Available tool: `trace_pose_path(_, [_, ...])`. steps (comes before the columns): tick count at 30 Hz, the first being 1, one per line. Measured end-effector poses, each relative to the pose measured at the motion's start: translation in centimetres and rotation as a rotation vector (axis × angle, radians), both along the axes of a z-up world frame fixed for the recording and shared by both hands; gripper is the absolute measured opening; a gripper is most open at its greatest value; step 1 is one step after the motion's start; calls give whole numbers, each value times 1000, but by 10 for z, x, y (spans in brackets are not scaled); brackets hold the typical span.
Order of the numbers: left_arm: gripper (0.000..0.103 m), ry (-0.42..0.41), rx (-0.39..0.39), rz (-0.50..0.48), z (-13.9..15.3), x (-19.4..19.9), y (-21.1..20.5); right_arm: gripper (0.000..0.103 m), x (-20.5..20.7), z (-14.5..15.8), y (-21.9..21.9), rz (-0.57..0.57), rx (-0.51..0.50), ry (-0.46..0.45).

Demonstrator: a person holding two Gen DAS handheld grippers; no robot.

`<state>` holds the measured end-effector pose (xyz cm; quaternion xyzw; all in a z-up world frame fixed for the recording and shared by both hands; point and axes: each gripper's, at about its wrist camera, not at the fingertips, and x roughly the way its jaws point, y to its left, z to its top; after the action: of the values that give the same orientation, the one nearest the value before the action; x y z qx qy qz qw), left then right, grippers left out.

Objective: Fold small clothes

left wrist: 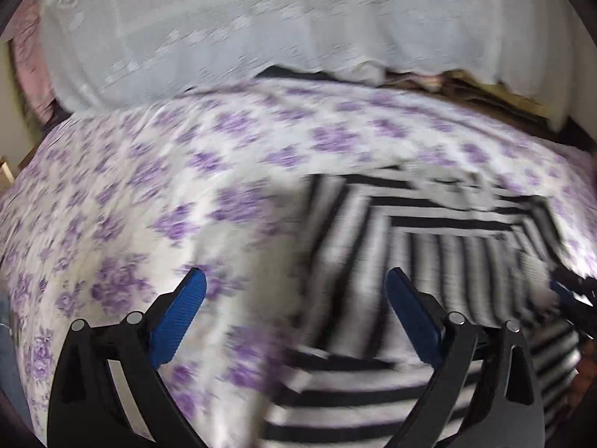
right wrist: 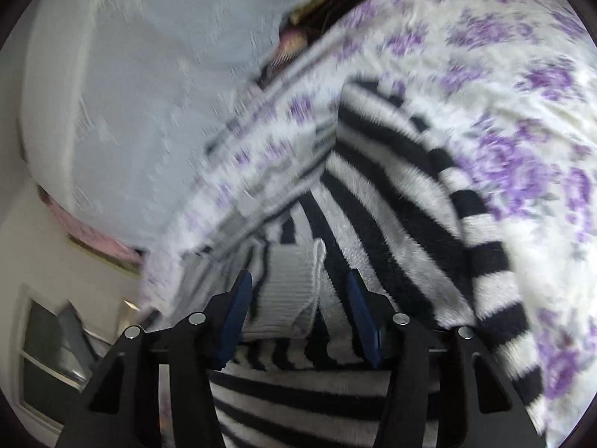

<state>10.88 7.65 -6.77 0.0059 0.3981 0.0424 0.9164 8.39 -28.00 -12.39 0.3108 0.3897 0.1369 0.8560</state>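
A black-and-white striped fuzzy sweater (left wrist: pixel 429 235) lies on a bed, its sleeves folded across the body. My left gripper (left wrist: pixel 296 278) is open wide just above the sweater's left edge, with nothing between its blue pads. In the right wrist view the sweater (right wrist: pixel 391 186) fills the middle. Its white ribbed cuff (right wrist: pixel 287 295) lies between the fingers of my right gripper (right wrist: pixel 298 278). The jaws stand partly apart, and a gap shows between the cuff and the right pad (right wrist: pixel 360 310). A blue tip of the right gripper (left wrist: pixel 565 295) peeks in at the left view's right edge.
The bed wears a white cover with purple flowers (left wrist: pixel 149 186) (right wrist: pixel 522 74). A pale grey-blue lace-like spread (left wrist: pixel 261 18) (right wrist: pixel 130 93) covers a mound at the head of the bed. A window (right wrist: pixel 56 336) and a cream wall sit beyond the bed's edge.
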Motion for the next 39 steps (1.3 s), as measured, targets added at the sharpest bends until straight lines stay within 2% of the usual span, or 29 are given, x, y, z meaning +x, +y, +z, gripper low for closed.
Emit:
trace_pose_path(1, [95,23,7,13,-6,6,5,45,3,3,6,4,-28,-2])
trace_pose_path(2, [95,57,18,31,-15,15,9,33,6,6,12,25,-40,-10])
trace_pose_path(3, [95,83,24,43,-22,20,12,6,10,13,18,43,-55,-27])
trace_pose_path(5, [96,126,26,53,-37,26,15,6,7,28,18,17,-81,-101])
trace_pose_path(8, [98,118,-6,23,-40,16,15,5,1,41,9,-40,-155,-159])
trace_pose_path(10, [99,118,19,-14,-43,11,7,6,8,24,4,-57,-247,-104])
trace_pose_path(11, [99,116,55,-20,-46,10,1,7,16,6,3,-30,-261,-39])
trace_pose_path(12, [99,110,96,-26,-48,10,-4,6,15,-5,-1,-24,-225,-42])
trace_pose_path(13, [99,107,114,-28,-49,10,-6,7,13,-3,-4,-32,-209,-52])
trace_pose_path(15, [99,104,122,-17,-44,11,-5,16,4,14,-5,-82,-248,-85])
trace_pose_path(17, [99,57,137,19,-26,9,-3,20,-8,37,1,-137,-323,-185])
trace_pose_path(18, [99,35,141,23,-18,9,-4,20,-9,46,10,-110,-340,-213])
trace_pose_path(20, [99,9,139,-7,-4,14,-12,20,-1,51,27,-23,-343,-209])
trace_pose_path(23, [99,4,170,-62,0,31,-37,20,25,38,63,62,-388,-162])
trace_pose_path(25, [99,40,211,-85,-13,50,-51,24,39,22,71,89,-390,-93])
trace_pose_path(26, [99,82,265,-60,-29,64,-54,25,44,13,71,97,-386,-65])
trace_pose_path(27, [99,114,301,-33,-42,74,-52,23,47,8,68,94,-366,-92])
trace_pose_path(28, [99,133,290,-24,-52,81,-47,20,46,8,61,87,-317,-90])
trace_pose_path(29, [99,119,226,-23,-54,82,-38,18,44,10,54,69,-292,-86])
trace_pose_path(30, [99,130,159,-10,-52,82,-27,18,41,13,49,53,-293,-91])
trace_pose_path(33, [99,123,82,25,-44,75,-9,23,22,24,42,-14,-337,-128])
trace_pose_path(36, [99,64,68,4,-32,49,-6,24,0,32,48,43,-362,-166])
trace_pose_path(38, [99,45,63,-58,-30,33,-12,29,-7,27,62,103,-428,-153])
trace_pose_path(39, [99,65,109,-91,-37,25,-19,35,-7,17,70,132,-477,-121])
